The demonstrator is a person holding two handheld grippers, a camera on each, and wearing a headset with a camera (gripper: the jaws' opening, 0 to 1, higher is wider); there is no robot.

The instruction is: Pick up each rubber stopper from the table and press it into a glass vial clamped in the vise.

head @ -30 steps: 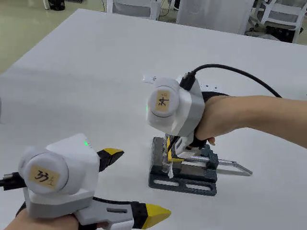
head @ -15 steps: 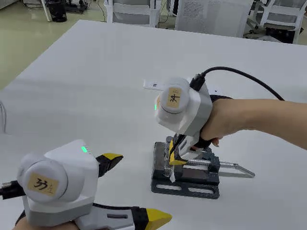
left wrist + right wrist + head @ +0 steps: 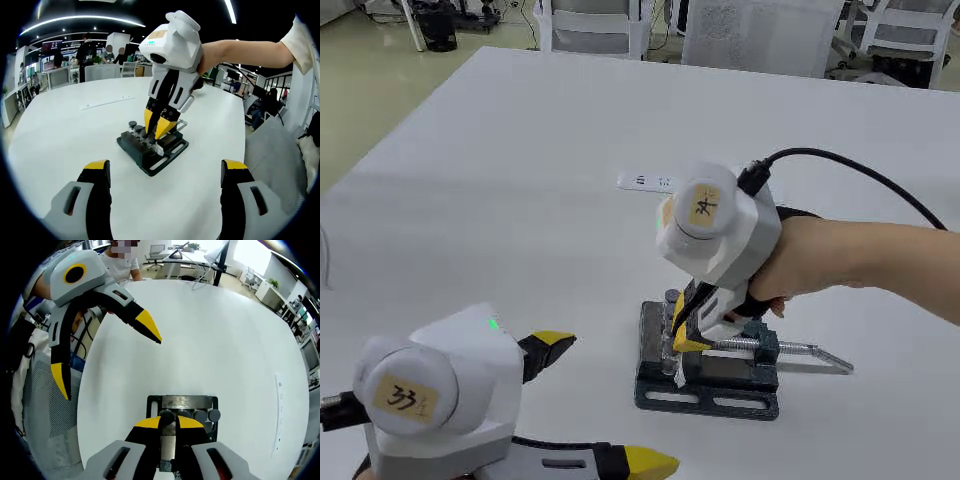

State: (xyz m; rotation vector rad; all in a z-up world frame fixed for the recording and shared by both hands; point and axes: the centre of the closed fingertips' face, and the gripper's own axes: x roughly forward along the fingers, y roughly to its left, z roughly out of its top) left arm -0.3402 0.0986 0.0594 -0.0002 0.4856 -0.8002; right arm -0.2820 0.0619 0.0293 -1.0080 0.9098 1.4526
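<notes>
— What is carrying everything here?
— A broad white table (image 3: 520,200) is taking up the whole scene.
— And what is resting on it?
— A dark vise (image 3: 708,397) is sitting flat on its base, and a thin white strip (image 3: 645,181) is lying farther back, apart from the vise

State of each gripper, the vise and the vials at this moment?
Vise: on the table, clamping a row of vials.
Vials: upright, dark stoppers in those that show.
Left gripper: open, held away from the vise.
Right gripper: shut, tips down at the vials.
</notes>
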